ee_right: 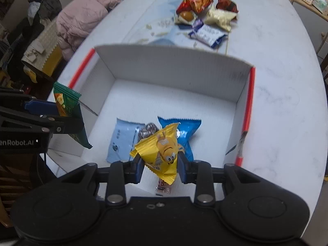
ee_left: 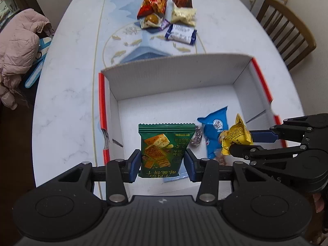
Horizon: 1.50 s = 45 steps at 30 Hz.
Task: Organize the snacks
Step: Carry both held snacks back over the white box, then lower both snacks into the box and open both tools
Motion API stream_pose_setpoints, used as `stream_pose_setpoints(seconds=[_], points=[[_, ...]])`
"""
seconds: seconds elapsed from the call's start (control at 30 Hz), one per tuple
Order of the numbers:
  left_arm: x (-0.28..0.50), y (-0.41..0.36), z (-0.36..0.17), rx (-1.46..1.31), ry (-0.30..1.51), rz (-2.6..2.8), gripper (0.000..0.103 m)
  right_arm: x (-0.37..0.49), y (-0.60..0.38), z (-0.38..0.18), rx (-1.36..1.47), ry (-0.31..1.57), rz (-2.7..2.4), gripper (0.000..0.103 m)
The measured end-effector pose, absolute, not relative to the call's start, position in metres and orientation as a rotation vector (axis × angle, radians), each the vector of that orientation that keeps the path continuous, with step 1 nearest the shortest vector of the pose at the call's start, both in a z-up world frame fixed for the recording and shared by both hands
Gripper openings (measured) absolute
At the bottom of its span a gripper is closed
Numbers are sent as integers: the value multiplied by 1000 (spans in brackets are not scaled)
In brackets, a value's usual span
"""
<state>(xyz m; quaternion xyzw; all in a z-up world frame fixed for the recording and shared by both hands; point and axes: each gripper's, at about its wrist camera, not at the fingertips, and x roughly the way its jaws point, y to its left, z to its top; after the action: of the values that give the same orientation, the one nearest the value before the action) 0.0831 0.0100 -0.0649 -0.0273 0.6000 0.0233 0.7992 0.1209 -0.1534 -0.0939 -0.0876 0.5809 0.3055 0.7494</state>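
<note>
Left gripper (ee_left: pixel 163 163) clamped on green cracker packet (ee_left: pixel 162 149), held upright over near left part of white box (ee_left: pixel 176 71); right gripper (ee_right: pixel 160 169) pinching yellow candy packet (ee_right: pixel 162 149) over near middle of same box. Both packets above box floor, neither touching it as far as visible. Already lying on box floor: blue packet (ee_right: pixel 184 135), pale blue packet (ee_right: pixel 123 139), small dark wrapped piece (ee_right: pixel 147 131), plus a small reddish wrapper (ee_right: pixel 163 188) at near edge. Beyond far wall of box, loose on table (ee_left: pixel 67 94): red-orange bag (ee_left: pixel 152 5), dark brown packet (ee_left: pixel 181 0), cream packet (ee_left: pixel 183 15), round brown sweet in clear wrap (ee_left: pixel 151 19), white-and-blue bar (ee_left: pixel 181 34). Step in hand, by appearance: delivery of two snacks into box. Next move likely calls for both sets of jaws parted so packets drop beside those inside, then reach past far wall for remaining pile.
</note>
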Motion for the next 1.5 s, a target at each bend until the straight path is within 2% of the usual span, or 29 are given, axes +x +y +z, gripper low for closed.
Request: stream_pose_setpoints(seconds=[0.67, 1.1, 1.5], points=[[100, -1, -132, -35, 1401, 60, 44, 112, -137, -133, -272, 1336, 647, 33], [100, 1, -144, -69, 1410, 42, 44, 109, -133, -138, -289, 1335, 650, 33], [91, 6, -133, -101, 1364, 7, 44, 110, -140, -135, -258, 1322, 655, 37]])
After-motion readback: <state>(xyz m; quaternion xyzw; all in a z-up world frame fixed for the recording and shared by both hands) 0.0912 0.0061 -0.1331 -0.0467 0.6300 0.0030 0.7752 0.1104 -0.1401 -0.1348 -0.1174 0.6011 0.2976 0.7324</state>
